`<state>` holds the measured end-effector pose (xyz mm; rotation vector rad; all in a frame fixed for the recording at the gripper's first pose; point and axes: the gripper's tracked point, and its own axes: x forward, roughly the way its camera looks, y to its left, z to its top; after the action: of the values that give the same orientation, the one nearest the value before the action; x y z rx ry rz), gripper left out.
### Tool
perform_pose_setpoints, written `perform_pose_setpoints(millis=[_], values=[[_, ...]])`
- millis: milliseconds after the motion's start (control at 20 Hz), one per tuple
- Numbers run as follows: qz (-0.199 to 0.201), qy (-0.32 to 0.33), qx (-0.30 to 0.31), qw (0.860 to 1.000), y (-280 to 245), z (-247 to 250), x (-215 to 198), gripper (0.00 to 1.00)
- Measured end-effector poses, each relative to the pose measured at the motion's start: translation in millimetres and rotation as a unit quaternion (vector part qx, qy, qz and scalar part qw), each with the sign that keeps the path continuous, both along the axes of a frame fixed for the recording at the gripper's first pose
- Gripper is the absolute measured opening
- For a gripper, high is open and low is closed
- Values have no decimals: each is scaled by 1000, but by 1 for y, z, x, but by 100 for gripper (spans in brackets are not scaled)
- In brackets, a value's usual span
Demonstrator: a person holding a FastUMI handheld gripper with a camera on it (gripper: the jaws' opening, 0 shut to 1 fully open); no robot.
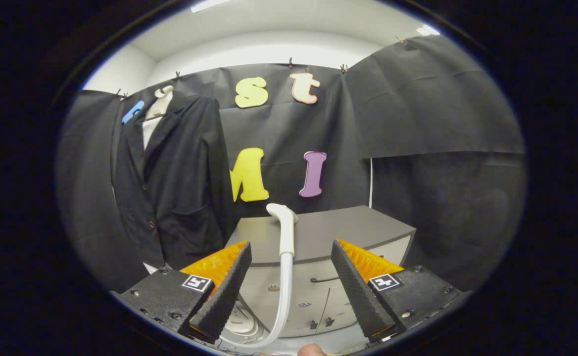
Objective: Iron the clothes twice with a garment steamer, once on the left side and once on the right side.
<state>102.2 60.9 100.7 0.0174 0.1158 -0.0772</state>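
1. Far left, well beyond the fingers: dark jacket (170,183) hanging on a pale hanger (160,101) against the black cloth wall, front facing out, a light lining showing at the collar. Still to be steamed on both sides, judging by the steamer head not yet in hand.
2. Left finger (222,291) angled inward, its tip low beside a round white base unit (242,324) on the floor.
3. Between the fingers and just ahead of them: white steamer head (284,230) standing upright, nozzle bent toward the left, hose (284,296) curving down from it to the base unit. Gripper (286,294) spread wide, touching nothing, gap well broader than the handle.
4. Behind the steamer head: grey cabinet (348,232) with drawers, top surface bare where visible.
5. Right finger (356,291) mirroring the left, equally apart from the handle.
6. Bottom, near the hose: a fingertip (313,350) of the person.
7. Risks, as judgement:
   - Closing too low, on the soft hose instead of the rigid handle: likely slip or kink.
   - Closing off-centre: handle may twist, nozzle then pointing away from the jacket.
   - Hose may drag or tip the base unit on the way to the jacket.
   - Unsteady head may snag the lapel or swing the hanger.
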Motion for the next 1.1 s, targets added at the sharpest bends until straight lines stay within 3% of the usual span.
perform_pose_setpoints(millis=[250, 500, 800, 950, 1100], values=[[46, 67, 18, 997, 3, 0, 80, 100], [76, 173, 24, 982, 7, -16, 156, 100], [74, 292, 14, 953, -3, -57, 208, 95], [65, 355, 16, 932, -4, -81, 217, 90], [86, 399, 26, 912, 9, -96, 211, 83]])
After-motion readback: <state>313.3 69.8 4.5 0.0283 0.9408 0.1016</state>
